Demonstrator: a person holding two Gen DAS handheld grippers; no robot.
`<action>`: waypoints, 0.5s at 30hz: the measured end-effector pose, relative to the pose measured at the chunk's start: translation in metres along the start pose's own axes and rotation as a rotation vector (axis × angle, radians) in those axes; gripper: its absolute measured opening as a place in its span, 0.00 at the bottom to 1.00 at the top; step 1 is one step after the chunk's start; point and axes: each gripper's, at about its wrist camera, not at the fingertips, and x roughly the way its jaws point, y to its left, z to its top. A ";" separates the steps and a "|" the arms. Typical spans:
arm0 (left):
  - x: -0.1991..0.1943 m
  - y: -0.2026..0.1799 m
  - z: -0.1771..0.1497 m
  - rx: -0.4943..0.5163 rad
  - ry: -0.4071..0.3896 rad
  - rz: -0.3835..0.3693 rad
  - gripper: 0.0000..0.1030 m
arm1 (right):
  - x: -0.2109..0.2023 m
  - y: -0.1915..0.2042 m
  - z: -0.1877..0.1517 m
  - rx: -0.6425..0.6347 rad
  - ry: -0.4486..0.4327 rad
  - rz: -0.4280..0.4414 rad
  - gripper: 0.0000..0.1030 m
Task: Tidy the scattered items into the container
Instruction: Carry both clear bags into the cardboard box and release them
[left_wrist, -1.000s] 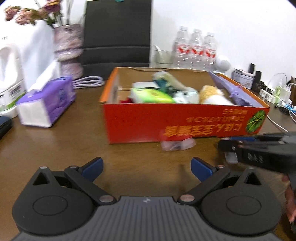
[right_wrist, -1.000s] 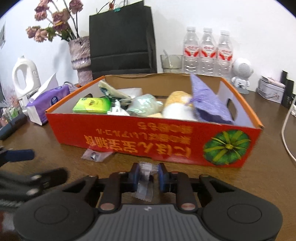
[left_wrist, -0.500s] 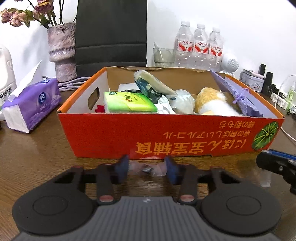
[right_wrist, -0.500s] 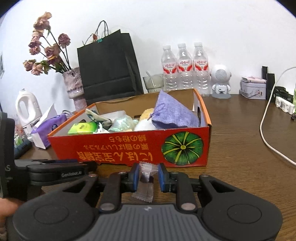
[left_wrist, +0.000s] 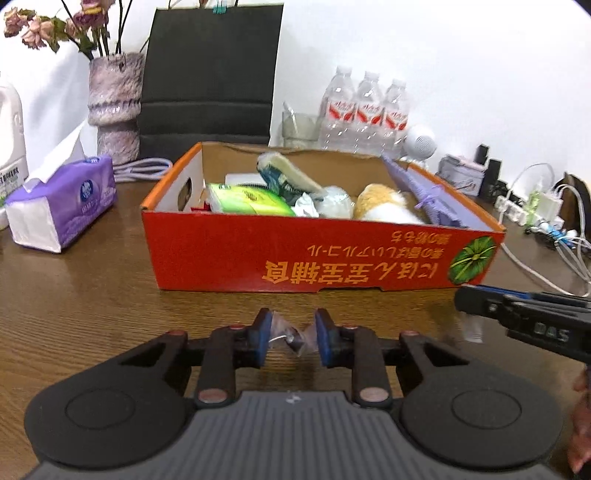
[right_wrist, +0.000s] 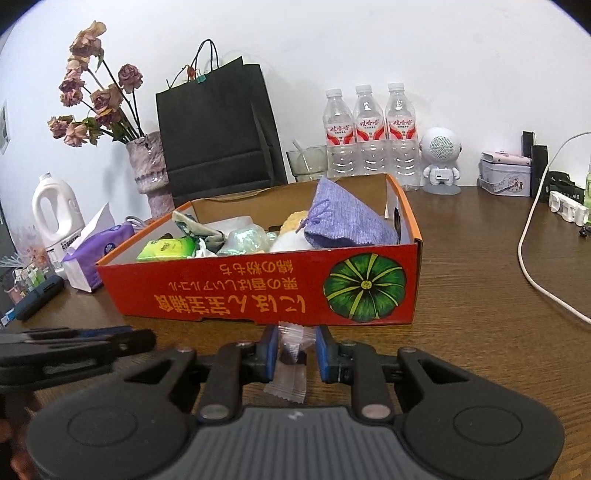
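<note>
- Pinching a clear-wrapped candy crosswise between the blue pads of the left gripper, fingers narrowed onto the crinkled wrapper so that the twisted ends are bearing the squeeze, not the sweet inside
- Gripping a second wrapped candy in the right gripper, fingers closed on its upper half, the lower tail of the wrapper hanging free below the pads, probably because the packet was taken upright
- Carrying both sweets clear of the wooden table, just short of the near wall of the red cardboard box, likely for lifting over that wall in one pass
- Showing each tool at the edge of the other's view, side by side and apart, likely to avoid a clash over the box
- Holding inside the box already: a green tissue pack, a plush toy, a purple pouch leaning on the right wall
- Leaving the purple tissue box, vase and water bottles around the box as fixtures, seemingly not part of the tidying
</note>
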 end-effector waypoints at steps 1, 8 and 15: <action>-0.007 0.002 0.001 -0.001 -0.014 -0.012 0.26 | -0.002 0.002 0.000 -0.005 -0.006 -0.002 0.20; -0.043 0.016 0.040 -0.040 -0.153 -0.093 0.26 | -0.029 0.016 0.028 -0.008 -0.105 0.071 0.20; -0.015 0.012 0.113 -0.055 -0.214 -0.142 0.26 | 0.008 0.036 0.111 -0.088 -0.147 0.040 0.20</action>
